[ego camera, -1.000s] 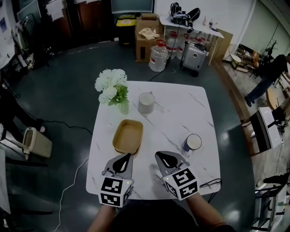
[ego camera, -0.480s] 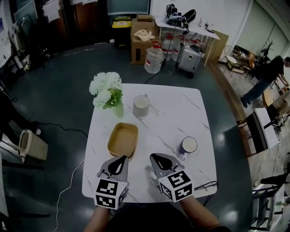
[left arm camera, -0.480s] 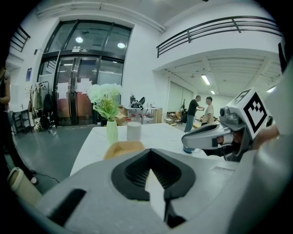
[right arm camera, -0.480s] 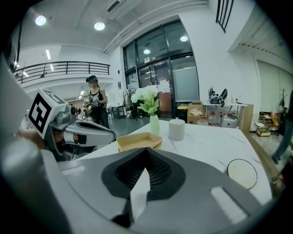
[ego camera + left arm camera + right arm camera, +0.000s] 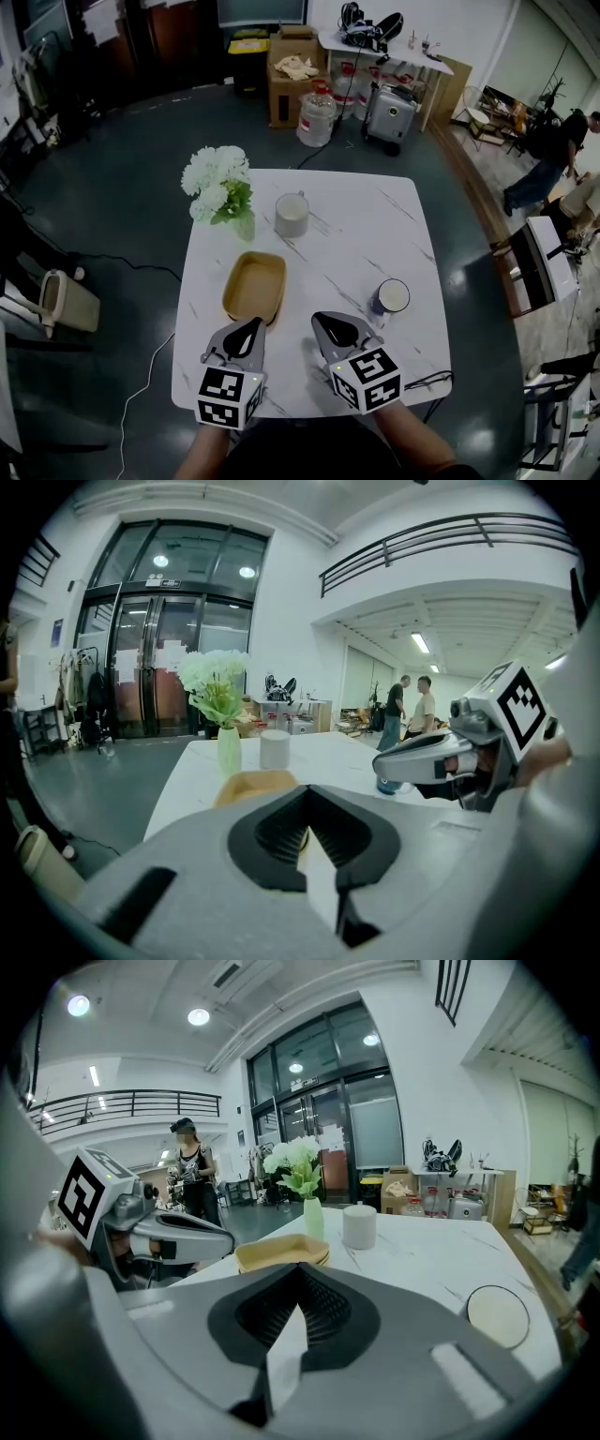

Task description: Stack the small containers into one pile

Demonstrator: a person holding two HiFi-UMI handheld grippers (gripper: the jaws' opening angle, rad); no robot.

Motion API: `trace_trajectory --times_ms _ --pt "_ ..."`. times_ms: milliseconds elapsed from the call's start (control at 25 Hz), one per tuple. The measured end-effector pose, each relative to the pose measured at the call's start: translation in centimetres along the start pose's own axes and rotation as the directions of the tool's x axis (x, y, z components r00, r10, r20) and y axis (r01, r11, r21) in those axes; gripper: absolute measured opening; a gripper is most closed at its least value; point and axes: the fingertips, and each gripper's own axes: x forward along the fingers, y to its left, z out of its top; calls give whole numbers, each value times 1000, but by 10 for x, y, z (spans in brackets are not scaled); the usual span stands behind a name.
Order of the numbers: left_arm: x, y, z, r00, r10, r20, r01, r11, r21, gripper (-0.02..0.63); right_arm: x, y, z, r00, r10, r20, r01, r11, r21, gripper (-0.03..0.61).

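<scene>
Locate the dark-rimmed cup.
Head view: the dark-rimmed cup stands near the right edge of the table, beyond the right tongs, right of the tan tray.

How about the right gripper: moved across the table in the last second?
No. The right gripper keeps the same gap to the dark mug; the whole view shifts together, so only the head camera moved.

Left tool (image 5: 251,326), right tool (image 5: 323,322): grey shells, black ribbed pads (image 5: 278,831), black-and-white marker cubes (image 5: 228,397).
</scene>
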Motion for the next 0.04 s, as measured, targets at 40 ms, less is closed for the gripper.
trace_trajectory --times_ms 40 --pt "0 1 1 1000 3 3 -3 1000 3 -5 0 0 0 1000 2 1 -2 1000 1 -2"
